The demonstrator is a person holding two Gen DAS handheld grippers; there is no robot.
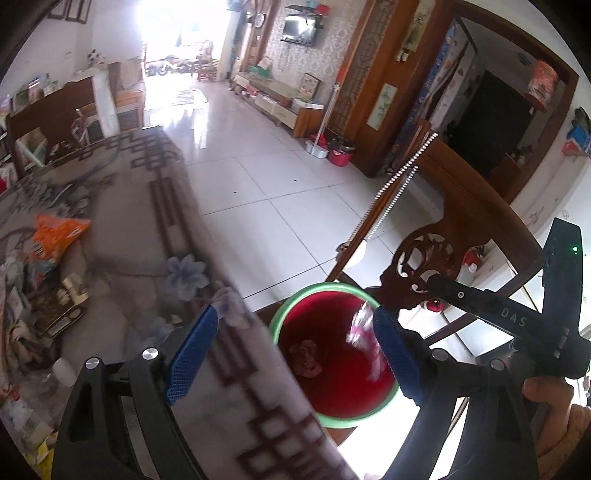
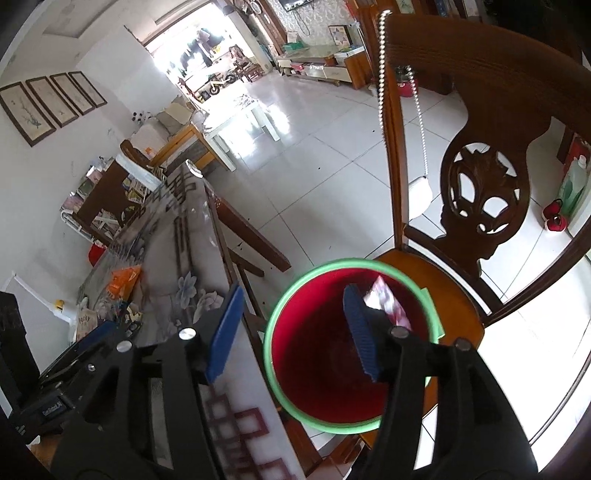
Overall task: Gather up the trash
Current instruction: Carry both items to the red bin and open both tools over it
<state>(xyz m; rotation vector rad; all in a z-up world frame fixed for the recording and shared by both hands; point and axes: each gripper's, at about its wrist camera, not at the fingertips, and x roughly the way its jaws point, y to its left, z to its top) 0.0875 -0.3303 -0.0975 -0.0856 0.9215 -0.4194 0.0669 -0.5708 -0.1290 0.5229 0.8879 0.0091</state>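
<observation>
Blur smears the pink wrapper (image 2: 388,304) over the red bucket (image 2: 321,387); both tools, left tool (image 1: 295,354) and right tool (image 2: 295,332), gape released.

Glossy white floor tiles (image 1: 258,177) run to a glaring doorway (image 1: 173,33), past a carved wooden chair (image 2: 484,206) and framed pictures (image 2: 51,103).

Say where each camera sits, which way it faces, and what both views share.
Left wrist: on the left tool, angled down over the table edge at the bucket; its open blue fingers, the right tool and a hand show.
Right wrist: on the right tool, above the bucket on the chair.
Shared: bucket, wrapper, table, chair.
</observation>
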